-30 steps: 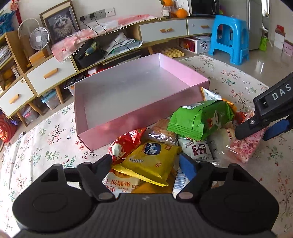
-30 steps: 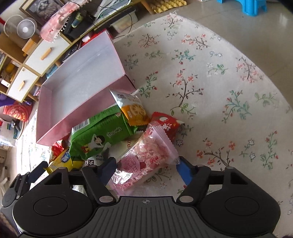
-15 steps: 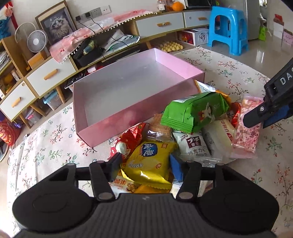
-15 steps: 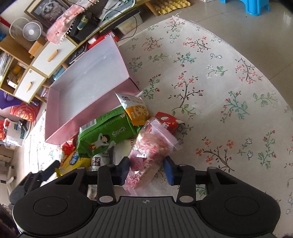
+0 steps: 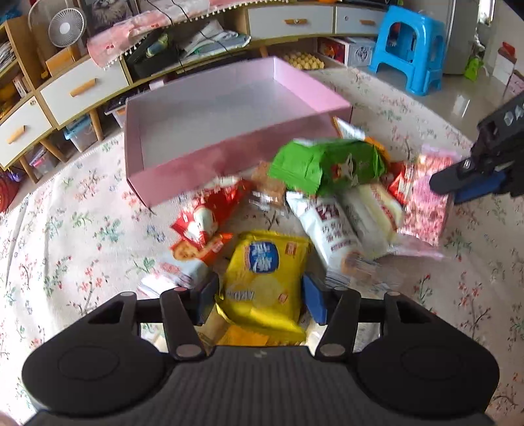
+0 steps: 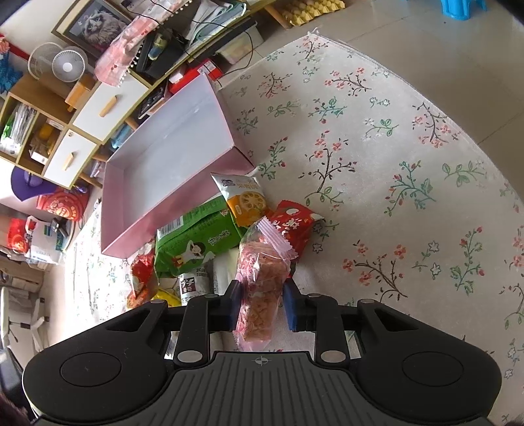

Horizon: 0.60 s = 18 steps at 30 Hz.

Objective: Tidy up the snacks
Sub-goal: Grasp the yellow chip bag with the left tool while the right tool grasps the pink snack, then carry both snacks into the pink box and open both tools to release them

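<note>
A pink box (image 5: 229,154) with a pale inside lies open on the flowered surface (image 6: 376,157), with nothing in it. Just in front of it is a heap of snacks: a green pack (image 5: 327,164) on top, a yellow bag (image 5: 265,272) nearest, red packets (image 5: 203,216) at the left, white ones (image 5: 330,226) in the middle. A pink see-through packet (image 6: 262,278) stands upright at the right edge.

Blue stool (image 5: 408,54), fan (image 5: 64,27) (cat portrait (image 6: 92,25) nearby)

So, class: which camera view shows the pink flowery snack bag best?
The right wrist view: the pink flowery snack bag fills the centre, pinched in the right gripper. The left wrist view shows it blurred at the edge, partly behind that gripper.
</note>
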Motion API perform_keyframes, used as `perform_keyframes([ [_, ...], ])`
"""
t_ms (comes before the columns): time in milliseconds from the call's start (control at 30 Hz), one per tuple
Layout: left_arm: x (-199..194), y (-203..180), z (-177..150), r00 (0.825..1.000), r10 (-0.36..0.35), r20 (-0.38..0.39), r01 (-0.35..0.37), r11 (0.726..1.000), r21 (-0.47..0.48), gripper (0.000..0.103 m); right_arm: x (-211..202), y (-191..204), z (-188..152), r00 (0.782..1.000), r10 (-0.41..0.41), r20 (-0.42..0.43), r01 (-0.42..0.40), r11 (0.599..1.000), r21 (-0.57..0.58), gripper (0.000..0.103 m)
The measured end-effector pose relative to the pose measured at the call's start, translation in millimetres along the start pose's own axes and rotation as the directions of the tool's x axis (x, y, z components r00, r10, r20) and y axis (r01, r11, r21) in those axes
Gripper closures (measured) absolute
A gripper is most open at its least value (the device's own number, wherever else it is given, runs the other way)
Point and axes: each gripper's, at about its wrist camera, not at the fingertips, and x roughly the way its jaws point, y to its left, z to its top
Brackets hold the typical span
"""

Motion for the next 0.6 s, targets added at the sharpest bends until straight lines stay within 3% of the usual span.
perform_keyframes([
  [133,4,-9,-1,0.999,0.032,0.013,-0.033,0.998,0.045,0.052,1,2,-2,1.0,0.021,-0.015,-0.021,1.0,0.008,0.078],
  [367,-4,2,4,0.999,0.02,0.037,-0.018,0.998,-0.053,0.054,-5,3,-3,0.998,0.058,-0.013,-0.058,0.998,0.01,0.079],
  [600,-22,4,6,0.997,-0.002,0.082,0.011,0.993,-0.119,0.054,-21,-3,1,0.988,0.157,-0.004,-0.156,0.985,0.07,0.079],
])
